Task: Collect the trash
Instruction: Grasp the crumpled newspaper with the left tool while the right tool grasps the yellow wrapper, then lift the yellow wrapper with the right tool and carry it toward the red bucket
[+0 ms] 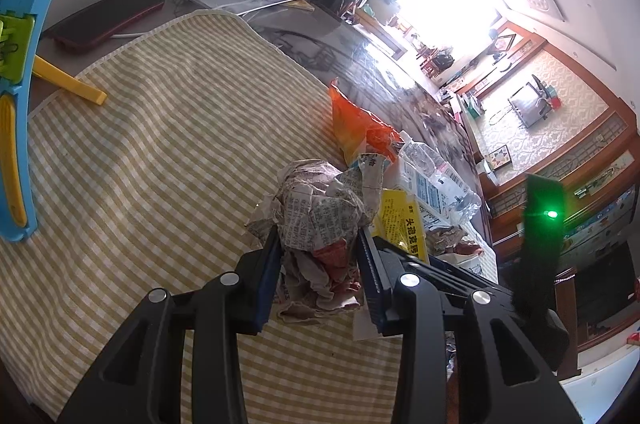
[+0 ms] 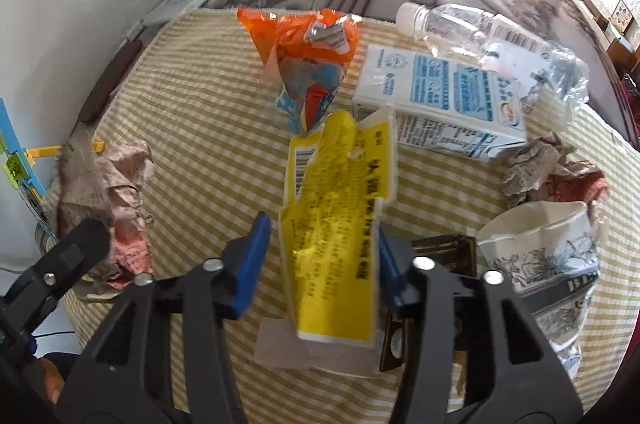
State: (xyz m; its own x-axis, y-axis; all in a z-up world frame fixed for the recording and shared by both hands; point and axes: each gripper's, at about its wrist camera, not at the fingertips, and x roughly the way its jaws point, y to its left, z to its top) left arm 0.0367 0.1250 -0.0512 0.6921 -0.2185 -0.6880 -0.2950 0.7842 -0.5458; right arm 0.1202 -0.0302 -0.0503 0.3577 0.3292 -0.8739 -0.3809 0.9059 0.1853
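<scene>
— How many pieces of trash lie on the checked cloth [image 2: 208, 128]?

— Two wads of crumpled newspaper [image 2: 108, 192] [image 2: 548, 168], one yellow flattened box [image 2: 340, 224], one white-and-blue carton [image 2: 440, 100], one clear plastic bottle [image 2: 492, 32], one orange snack bag [image 2: 308, 64] and one paper cup [image 2: 544, 256].

— Anything else?

— One dark, glossy packet [image 2: 444, 248] beneath the yellow box, possibly two; the view is blocked. One red phone [image 1: 108, 18] sits off the cloth.

— And grippers?

— Two.
</scene>
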